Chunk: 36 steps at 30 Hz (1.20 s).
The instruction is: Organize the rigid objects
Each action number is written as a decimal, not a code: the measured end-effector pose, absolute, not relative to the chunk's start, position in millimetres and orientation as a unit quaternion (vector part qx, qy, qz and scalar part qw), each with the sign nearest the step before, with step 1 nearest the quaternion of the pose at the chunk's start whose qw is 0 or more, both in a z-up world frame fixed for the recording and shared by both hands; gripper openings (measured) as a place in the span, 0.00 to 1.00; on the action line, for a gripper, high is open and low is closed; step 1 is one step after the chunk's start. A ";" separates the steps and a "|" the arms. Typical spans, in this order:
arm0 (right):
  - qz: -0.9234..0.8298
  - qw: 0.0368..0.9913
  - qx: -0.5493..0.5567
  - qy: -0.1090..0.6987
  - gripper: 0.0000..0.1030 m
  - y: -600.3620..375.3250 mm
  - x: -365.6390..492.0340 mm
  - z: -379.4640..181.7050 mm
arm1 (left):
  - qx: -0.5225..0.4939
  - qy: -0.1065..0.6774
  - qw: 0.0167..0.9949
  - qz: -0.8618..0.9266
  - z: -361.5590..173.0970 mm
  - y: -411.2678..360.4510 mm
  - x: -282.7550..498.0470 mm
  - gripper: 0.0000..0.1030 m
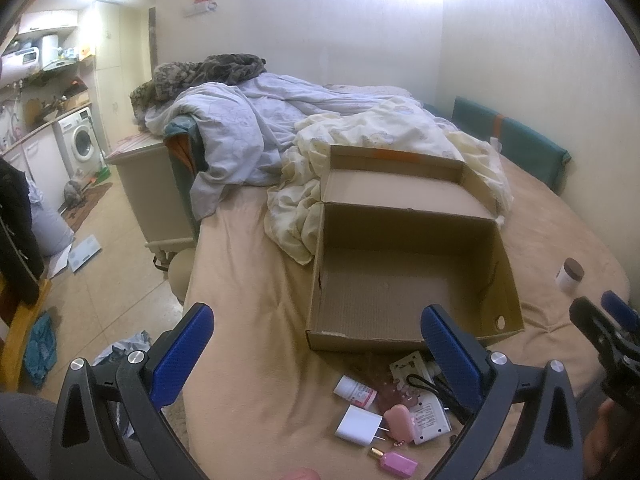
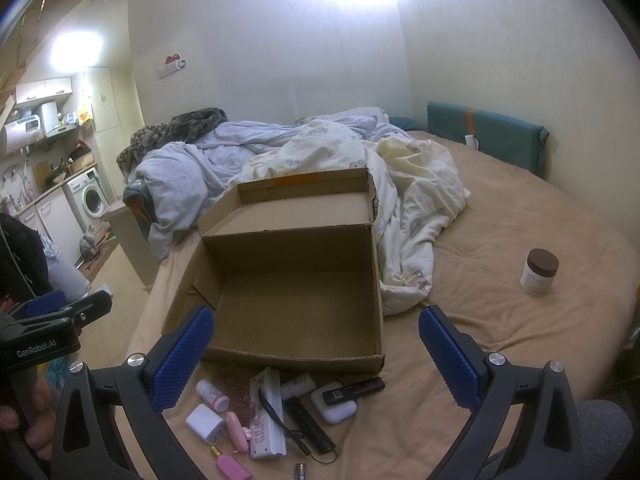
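Observation:
An empty open cardboard box [image 1: 404,292] [image 2: 288,300] sits on the tan bed, lid tipped back. In front of it lies a pile of small items: a white charger plug [image 1: 358,425] [image 2: 205,422], a small pill bottle [image 1: 354,391] [image 2: 212,395], a pink perfume bottle [image 1: 396,463] [image 2: 231,466], a pink case [image 1: 400,424] [image 2: 237,434], a white earbud case [image 2: 334,406], black sticks [image 2: 352,390]. A brown-lidded jar [image 1: 569,275] [image 2: 538,272] stands apart on the right. My left gripper [image 1: 316,356] and right gripper [image 2: 314,356] are both open and empty, above the pile.
Rumpled blue and yellow duvets [image 2: 320,160] lie behind the box. A teal cushion [image 2: 488,136] leans on the wall. The bed edge drops to the floor on the left, with a cabinet [image 1: 156,192], a washing machine [image 1: 80,144] and a cat [image 1: 75,192].

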State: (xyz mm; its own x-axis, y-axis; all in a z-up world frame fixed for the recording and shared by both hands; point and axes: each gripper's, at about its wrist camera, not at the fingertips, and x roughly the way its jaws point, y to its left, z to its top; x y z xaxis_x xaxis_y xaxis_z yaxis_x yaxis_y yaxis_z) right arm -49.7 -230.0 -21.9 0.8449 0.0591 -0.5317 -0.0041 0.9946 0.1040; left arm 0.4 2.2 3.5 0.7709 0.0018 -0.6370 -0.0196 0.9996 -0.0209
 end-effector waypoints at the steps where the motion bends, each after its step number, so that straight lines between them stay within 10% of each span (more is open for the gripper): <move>1: 0.017 0.959 0.049 0.278 1.00 -230.1 -49.6 -21.9 | -0.013 0.339 0.941 0.005 3.6 1.8 0.5 1.00; 36: 0.016 0.959 0.052 0.277 1.00 -233.1 -49.8 -20.3 | -0.008 0.340 0.940 0.008 0.6 -2.3 -0.2 1.00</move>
State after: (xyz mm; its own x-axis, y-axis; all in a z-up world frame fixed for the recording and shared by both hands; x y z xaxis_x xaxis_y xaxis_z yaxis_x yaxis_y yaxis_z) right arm -49.8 -233.1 -20.3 0.8461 0.0602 -0.5296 -0.0025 0.9940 0.1090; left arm -0.2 -2.3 0.6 0.7685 0.0097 -0.6398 -0.0211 0.9997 -0.0103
